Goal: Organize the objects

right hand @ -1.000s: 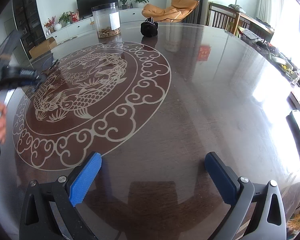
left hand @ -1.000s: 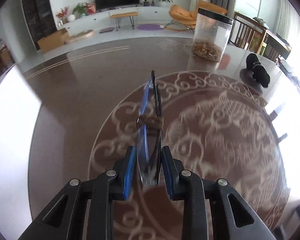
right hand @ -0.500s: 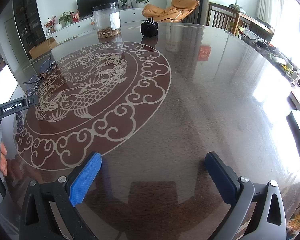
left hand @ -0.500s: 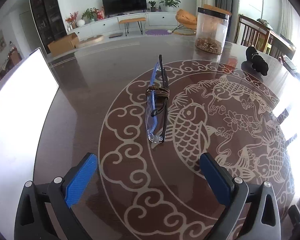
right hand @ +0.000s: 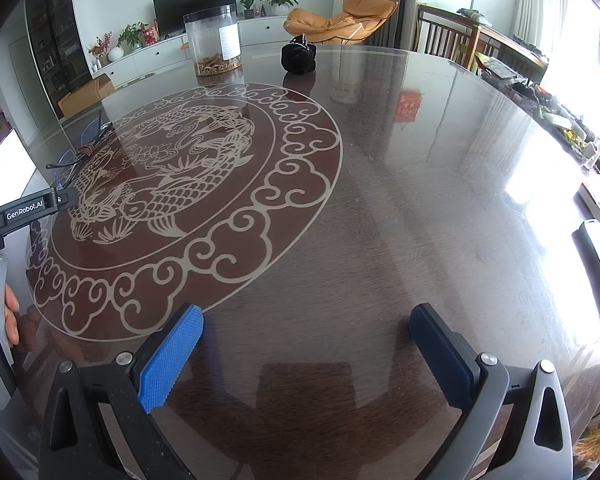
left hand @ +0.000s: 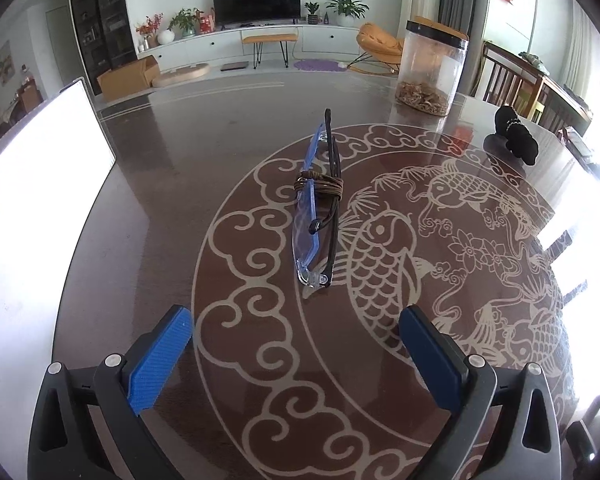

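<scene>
A pair of folded glasses with a blue clear frame, black arms and a brown cord wound round the middle lies on the round brown table, on the edge of the fish pattern. My left gripper is open and empty, just short of the near end of the glasses. The glasses also show at the far left in the right wrist view. My right gripper is open and empty above the table's near part. The left gripper's body shows at that view's left edge.
A clear jar with a black lid and dried bits inside stands at the table's far side; it also shows in the right wrist view. A black pouch lies to its right, also in the right wrist view. Chairs stand beyond.
My left gripper has opened, let go of the glasses onto the table and drawn back from them. The right gripper has not moved.
</scene>
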{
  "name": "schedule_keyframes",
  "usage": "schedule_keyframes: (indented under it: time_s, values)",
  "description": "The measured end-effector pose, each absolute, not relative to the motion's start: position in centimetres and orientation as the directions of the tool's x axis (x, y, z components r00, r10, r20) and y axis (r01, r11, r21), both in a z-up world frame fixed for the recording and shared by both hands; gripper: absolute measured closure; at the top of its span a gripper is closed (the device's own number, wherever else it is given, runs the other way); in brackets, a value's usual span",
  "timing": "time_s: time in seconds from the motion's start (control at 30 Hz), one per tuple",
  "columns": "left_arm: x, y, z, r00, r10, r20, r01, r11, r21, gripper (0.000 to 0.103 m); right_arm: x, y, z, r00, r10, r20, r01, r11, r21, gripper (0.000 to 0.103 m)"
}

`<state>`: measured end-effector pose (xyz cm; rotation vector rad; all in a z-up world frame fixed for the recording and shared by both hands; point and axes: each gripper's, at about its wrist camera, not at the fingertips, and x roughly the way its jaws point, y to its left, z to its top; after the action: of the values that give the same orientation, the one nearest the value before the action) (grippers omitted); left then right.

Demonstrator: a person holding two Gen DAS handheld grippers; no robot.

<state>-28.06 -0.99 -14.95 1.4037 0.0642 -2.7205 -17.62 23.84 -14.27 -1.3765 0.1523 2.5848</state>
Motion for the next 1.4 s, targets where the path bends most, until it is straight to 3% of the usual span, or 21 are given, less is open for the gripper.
schedule_keyframes:
  time_s: [0.27, 0.53, 0.83, 0.87, 0.9, 0.93, 0.97, 1.0, 1.2, 1.4]
  values:
    - [-28.1, -1.0, -15.0, -0.578, -0.050, -0.815, 0.090, -0.996, -0.002, 0.000, -19.4, 25.4, -13.9, -0.558, 0.039, -0.829, -0.180, -0.981, 0.075, 0.000]
    - [-28.1, -1.0, -15.0, -0.578, -0.050, -0.815, 0.089, -0.996, -0.002, 0.000, -34.8, 28.1, -11.1, -0.624, 0.030, -0.781, -0.106, -0.993, 0.047, 0.000]
    - [-28.1, -1.0, -15.0, -0.578, -0.047, -0.815, 0.088, -0.996, -0.005, 0.000, -50.1, 27.7, -11.6, -0.553, 0.104, -0.827, -0.118, -0.992, -0.047, 0.000]
    - [-28.1, -0.9, -15.0, -0.578, -0.047, -0.815, 0.088, -0.996, -0.005, 0.000, -50.6, 27.8, -11.8, -0.547, 0.113, -0.829, -0.121, -0.991, -0.055, 0.003]
    - [-28.1, -0.9, -15.0, -0.578, -0.047, -0.815, 0.088, -0.996, -0.005, 0.000, -51.1, 27.9, -12.1, -0.546, 0.106, -0.831, -0.121, -0.992, -0.047, 0.022]
    - [-28.1, -0.9, -15.0, -0.578, -0.047, -0.815, 0.088, -0.996, -0.005, 0.000, -51.4, 28.1, -12.3, -0.548, 0.076, -0.833, -0.115, -0.993, -0.014, 0.034]
    - [-28.1, -0.9, -15.0, -0.578, -0.047, -0.815, 0.088, -0.996, -0.005, 0.000, -51.4, 28.4, -12.7, -0.550, 0.040, -0.834, -0.106, -0.994, 0.022, 0.059]
    - [-28.1, -1.0, -15.0, -0.578, -0.047, -0.815, 0.088, -0.996, -0.005, 0.000, -51.1, 28.6, -12.9, -0.558, 0.013, -0.830, -0.098, -0.994, 0.050, 0.073]
    - [-28.1, -1.0, -15.0, -0.578, -0.046, -0.815, 0.088, -0.996, -0.005, 0.000, -45.2, 28.3, -13.3, -0.605, 0.004, -0.796, -0.096, -0.993, 0.068, 0.074]
    - [-28.1, -1.0, -15.0, -0.578, -0.046, -0.815, 0.087, -0.996, -0.005, 0.000, -33.9, 26.5, -13.4, -0.613, -0.017, -0.790, -0.092, -0.991, 0.093, 0.075]
